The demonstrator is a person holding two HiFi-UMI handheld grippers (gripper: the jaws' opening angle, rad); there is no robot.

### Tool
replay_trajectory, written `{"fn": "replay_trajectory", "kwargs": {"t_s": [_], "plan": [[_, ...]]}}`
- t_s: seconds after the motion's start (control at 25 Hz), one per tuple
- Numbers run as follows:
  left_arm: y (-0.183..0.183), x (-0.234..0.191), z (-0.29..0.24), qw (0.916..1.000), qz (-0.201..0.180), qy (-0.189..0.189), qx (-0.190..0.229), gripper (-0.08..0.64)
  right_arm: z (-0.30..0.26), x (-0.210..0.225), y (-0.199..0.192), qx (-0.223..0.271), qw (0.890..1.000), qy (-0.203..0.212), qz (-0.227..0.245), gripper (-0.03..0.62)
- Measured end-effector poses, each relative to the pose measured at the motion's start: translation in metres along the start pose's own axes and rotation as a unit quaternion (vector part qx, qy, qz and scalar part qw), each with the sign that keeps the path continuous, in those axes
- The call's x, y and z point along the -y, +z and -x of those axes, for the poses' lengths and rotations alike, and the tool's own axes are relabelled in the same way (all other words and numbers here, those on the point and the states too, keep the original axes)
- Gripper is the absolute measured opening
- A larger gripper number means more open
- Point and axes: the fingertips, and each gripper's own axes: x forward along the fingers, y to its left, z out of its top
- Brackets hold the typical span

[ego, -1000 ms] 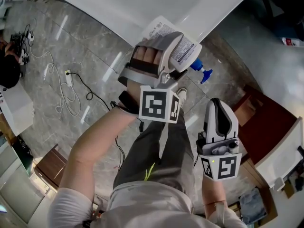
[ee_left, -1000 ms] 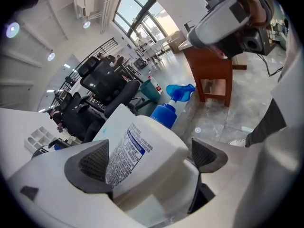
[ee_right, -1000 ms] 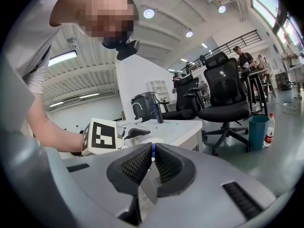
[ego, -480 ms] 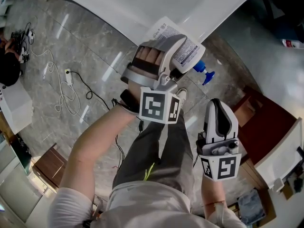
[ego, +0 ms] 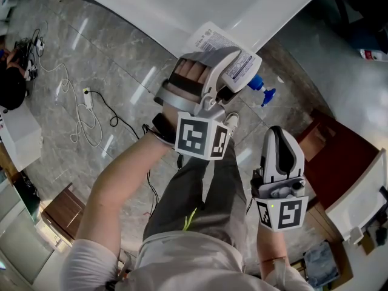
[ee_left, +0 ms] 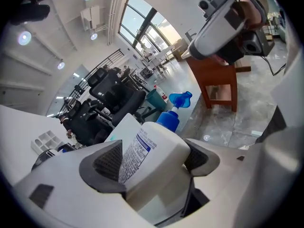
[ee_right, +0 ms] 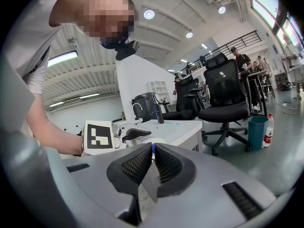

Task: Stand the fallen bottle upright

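A white bottle with a blue pump lies on its side at the near edge of the white table, its pump pointing out past the edge. My left gripper straddles its body, and the jaws are closing. In the left gripper view both pads touch the bottle, one on each side. My right gripper hangs lower right, away from the table. Its jaws are shut with nothing between them.
A red-brown wooden cabinet stands right of my right gripper. Cables and a power strip lie on the marble floor at left. Black office chairs, a teal bin and a small bottle stand farther off.
My left gripper's jaws have drawn in around the bottle, and the bottle's pump end has shifted slightly to the right. The right gripper has not moved.
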Motion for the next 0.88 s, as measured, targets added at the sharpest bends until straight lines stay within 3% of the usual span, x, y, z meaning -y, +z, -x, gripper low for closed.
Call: {"fn": "replay_trajectory", "kwargs": {"t_s": [0.36,0.88], "plan": [[0.007,-0.007,0.010,0.9990,0.031,0.008,0.032,0.393,0.003,0.000,-0.002,0.002,1.000,0.001,-0.001,0.046],[0.018,-0.022,0.027,0.9894,0.119,0.025,0.079,0.388,0.004,-0.005,0.002,0.005,1.000,0.002,0.001,0.046]]}}
